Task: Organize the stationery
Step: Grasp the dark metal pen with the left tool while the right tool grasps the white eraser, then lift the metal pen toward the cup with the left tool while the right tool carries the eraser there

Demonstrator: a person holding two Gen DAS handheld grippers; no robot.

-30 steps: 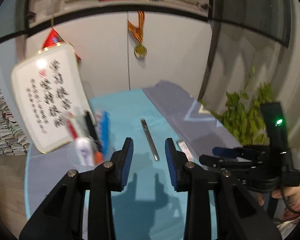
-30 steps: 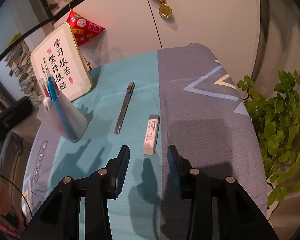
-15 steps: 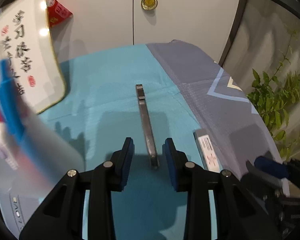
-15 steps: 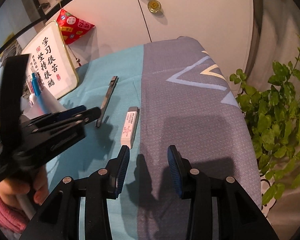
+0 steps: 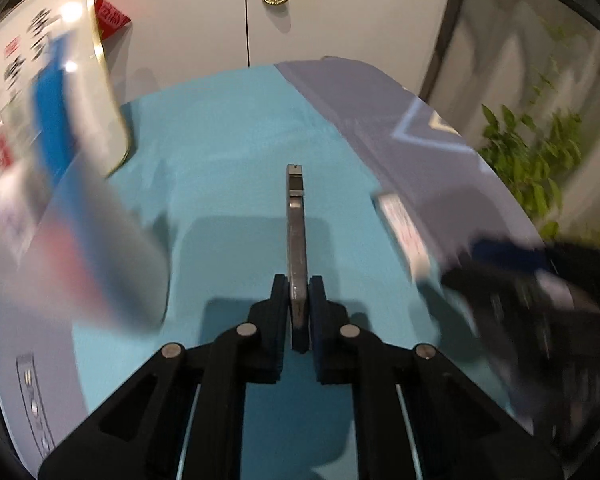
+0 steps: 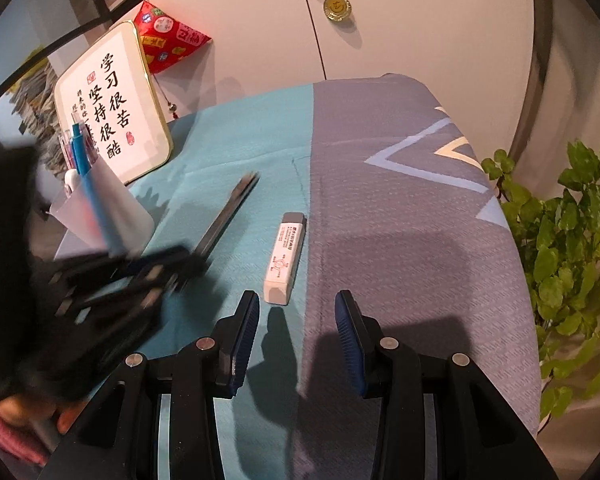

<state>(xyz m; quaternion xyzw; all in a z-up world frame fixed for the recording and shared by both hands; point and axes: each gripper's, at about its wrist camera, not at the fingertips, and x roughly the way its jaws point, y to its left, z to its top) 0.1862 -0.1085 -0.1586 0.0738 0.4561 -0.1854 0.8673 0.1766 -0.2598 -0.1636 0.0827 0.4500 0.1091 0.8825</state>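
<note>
On the turquoise half of the cloth-covered worktop (image 6: 260, 136), the slim grey metal utility knife (image 5: 296, 232) is lying lengthwise, its near end clamped between the pads of the left hand-held gripper (image 5: 299, 312), whose jaws have just been closing. Just right of the knife, the white rectangular eraser in a printed sleeve (image 6: 286, 256) is lying flat beside the seam with the grey cloth. Nearer the camera than the eraser, the right hand-held gripper (image 6: 297, 336) is hovering with its jaws apart and nothing between them. Left of the knife, the translucent pen cup with blue pens (image 6: 100, 208) is standing in front of the gold-framed calligraphy board (image 6: 112, 100).
</note>
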